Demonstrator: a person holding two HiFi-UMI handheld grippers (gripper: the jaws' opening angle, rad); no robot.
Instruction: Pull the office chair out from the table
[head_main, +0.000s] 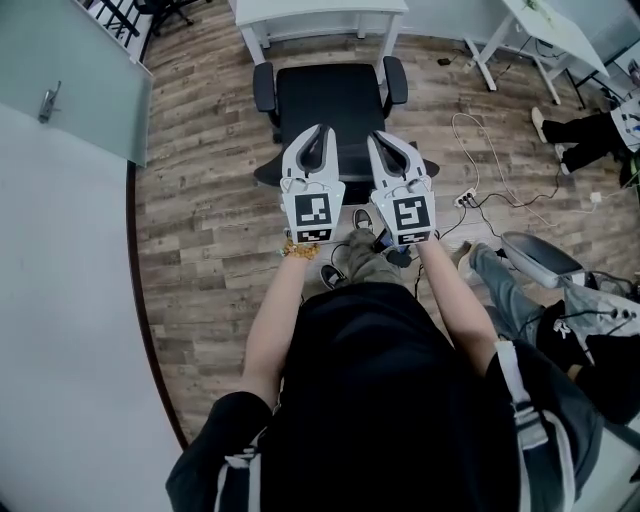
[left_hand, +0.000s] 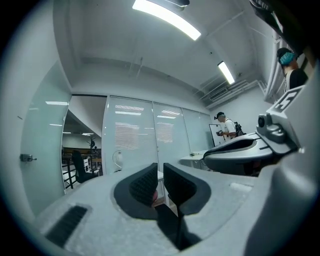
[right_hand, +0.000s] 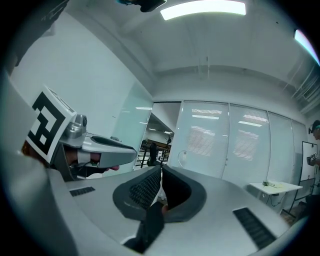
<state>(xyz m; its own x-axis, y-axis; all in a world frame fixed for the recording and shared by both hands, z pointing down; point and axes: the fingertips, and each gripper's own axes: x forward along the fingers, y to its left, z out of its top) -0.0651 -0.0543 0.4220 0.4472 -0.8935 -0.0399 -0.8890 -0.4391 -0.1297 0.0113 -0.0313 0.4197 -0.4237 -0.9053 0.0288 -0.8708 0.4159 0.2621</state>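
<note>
**Both grippers level at the chair back, chair standing by the table**

Head view: black office chair (head_main: 330, 105) stands on the wood floor (head_main: 200, 200), facing the white table (head_main: 320, 15). The front of the seat is near the table's edge, and the whole seat shows clear of the tabletop. Its armrests lie either side, and its backrest is on the person's side.

Left gripper (head_main: 321, 133) and right gripper (head_main: 384, 138) are held side by side, close together and pointing level toward the table. From above they overlap the top of the backrest. Whether either touches it cannot be told.

Left gripper view: the ribbed pads (left_hand: 143, 182) are nearly together, with a narrow slit between them. Only the room's far glass wall shows through the slit, and nothing is gripped.

Right gripper view: the jaws are closed, the pads (right_hand: 145, 189) meet at the tips, and nothing is between them.

A power strip (head_main: 466, 198) with cables lies on the floor to the right of the chair
</note>
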